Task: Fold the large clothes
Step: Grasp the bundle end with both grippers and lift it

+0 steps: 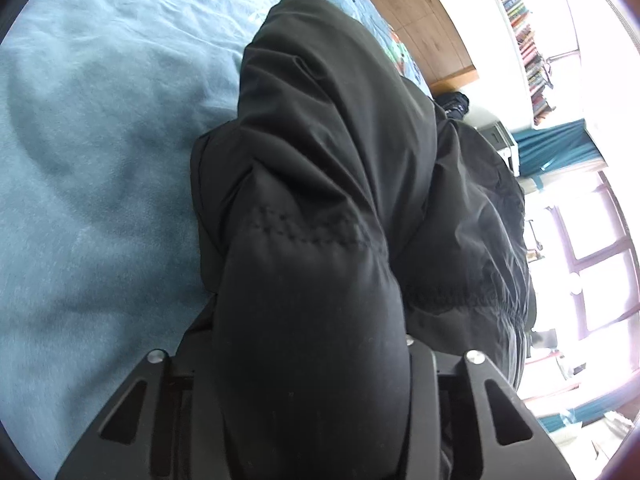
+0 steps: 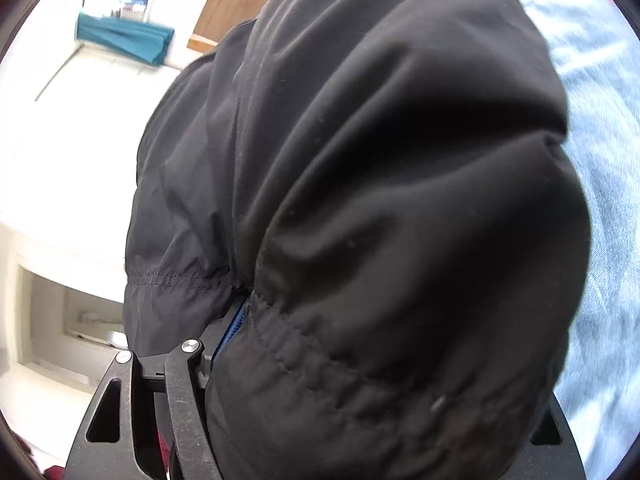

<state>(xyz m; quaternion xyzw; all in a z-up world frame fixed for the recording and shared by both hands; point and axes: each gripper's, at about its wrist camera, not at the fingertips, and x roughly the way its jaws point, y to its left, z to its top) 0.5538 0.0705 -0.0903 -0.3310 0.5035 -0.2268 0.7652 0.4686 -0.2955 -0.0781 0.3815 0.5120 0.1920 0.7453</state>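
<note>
A black padded jacket (image 1: 320, 184) hangs over the light blue bedspread (image 1: 88, 160). My left gripper (image 1: 308, 360) is shut on a thick fold of the jacket, which bulges out between its arms and hides the fingertips. In the right wrist view the same jacket (image 2: 380, 200) fills most of the frame. My right gripper (image 2: 248, 336) is shut on its stitched hem, beside a strip of blue zipper (image 2: 234, 326). The cloth drapes over the right side of that gripper and hides its fingertips.
The bedspread also shows in the right wrist view (image 2: 600, 160). A wooden headboard (image 1: 420, 20) stands at the bed's far end. A bookshelf (image 1: 524, 40), teal curtains (image 1: 560, 148) and a bright window (image 1: 600, 260) lie beyond. White furniture (image 2: 60, 160) is at the right gripper's left.
</note>
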